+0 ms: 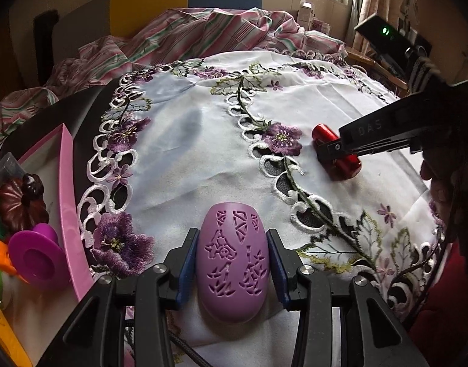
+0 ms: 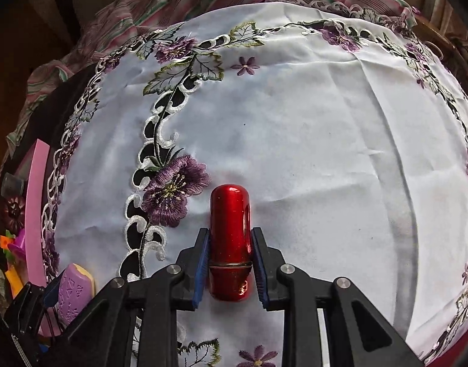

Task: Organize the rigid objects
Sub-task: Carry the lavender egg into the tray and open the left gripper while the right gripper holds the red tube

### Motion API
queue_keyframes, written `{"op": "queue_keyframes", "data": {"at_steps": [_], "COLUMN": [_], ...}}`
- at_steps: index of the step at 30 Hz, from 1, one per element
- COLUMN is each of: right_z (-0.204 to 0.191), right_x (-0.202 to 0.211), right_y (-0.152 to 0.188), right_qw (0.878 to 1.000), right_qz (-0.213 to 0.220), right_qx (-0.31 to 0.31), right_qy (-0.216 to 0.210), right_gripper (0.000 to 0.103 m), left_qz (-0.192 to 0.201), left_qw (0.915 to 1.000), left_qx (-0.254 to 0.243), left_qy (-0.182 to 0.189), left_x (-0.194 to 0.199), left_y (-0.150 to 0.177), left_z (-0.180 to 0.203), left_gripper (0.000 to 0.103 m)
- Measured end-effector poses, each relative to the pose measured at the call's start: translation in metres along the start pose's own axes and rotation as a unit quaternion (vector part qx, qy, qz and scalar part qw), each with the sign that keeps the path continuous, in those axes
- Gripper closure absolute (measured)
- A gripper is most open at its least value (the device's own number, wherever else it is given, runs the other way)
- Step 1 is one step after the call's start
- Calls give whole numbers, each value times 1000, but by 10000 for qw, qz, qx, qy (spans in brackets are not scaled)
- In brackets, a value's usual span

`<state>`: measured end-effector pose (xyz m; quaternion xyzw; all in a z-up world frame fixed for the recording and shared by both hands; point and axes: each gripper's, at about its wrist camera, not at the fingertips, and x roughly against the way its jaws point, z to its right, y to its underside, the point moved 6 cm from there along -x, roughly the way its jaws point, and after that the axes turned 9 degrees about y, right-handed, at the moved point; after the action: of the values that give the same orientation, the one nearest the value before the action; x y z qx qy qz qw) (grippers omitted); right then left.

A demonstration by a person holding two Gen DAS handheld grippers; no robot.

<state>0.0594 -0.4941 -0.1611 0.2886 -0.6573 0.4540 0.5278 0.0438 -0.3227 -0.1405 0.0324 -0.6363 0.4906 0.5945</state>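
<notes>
Because we want to tidy these hard things, we hold one in each tool. Our left gripper (image 1: 232, 263) squeezes the purple oval case (image 1: 232, 263) at the bottom middle of its view. Our right gripper (image 2: 230, 263) is clamped on the red tube (image 2: 230, 238), low in its view, lying on the flowered cloth (image 2: 295, 122). We think both go in the pink box (image 1: 69, 214) at the left, where other toys sit.

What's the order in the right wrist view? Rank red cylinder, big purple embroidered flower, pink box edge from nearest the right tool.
1. Red cylinder: between the right tool's pads.
2. Purple embroidered flower: just left of the cylinder.
3. Pink box edge: far left.
</notes>
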Motion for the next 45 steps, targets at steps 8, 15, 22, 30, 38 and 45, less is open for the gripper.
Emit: {"op": "queue_keyframes", "data": {"at_steps": [8,15,22,30,38,45], "right_z": [-4,-5,-6,-6,-7,-8], "right_x": [1,2,2,3,3,2], "right_y": [0,-2,-2,-2,-3,-3], "right_qw": [9995,9990,9981,9975,9972,9970], "right_qz": [117,193,259,290,295,303], "right_qx": [233,337,462,528,565,583], "right_qy": [170,227,316,375,398,415], "right_gripper": [77,77,77,77,77,77], "left_qz": [483,771,921,1049,634,505], "left_qw": [9988,9969,9950,9879,9742,9719], "left_qx": [-26,162,369,1139,2089,2205], "left_qy": [62,89,61,-101,-577,-652], "left_x": [44,79,106,151,151,133], "left_y": [-16,-24,-18,12,78,89], "left_z": [8,2,-14,-77,-160,-170], "left_gripper": [60,60,60,60,60,59]}}
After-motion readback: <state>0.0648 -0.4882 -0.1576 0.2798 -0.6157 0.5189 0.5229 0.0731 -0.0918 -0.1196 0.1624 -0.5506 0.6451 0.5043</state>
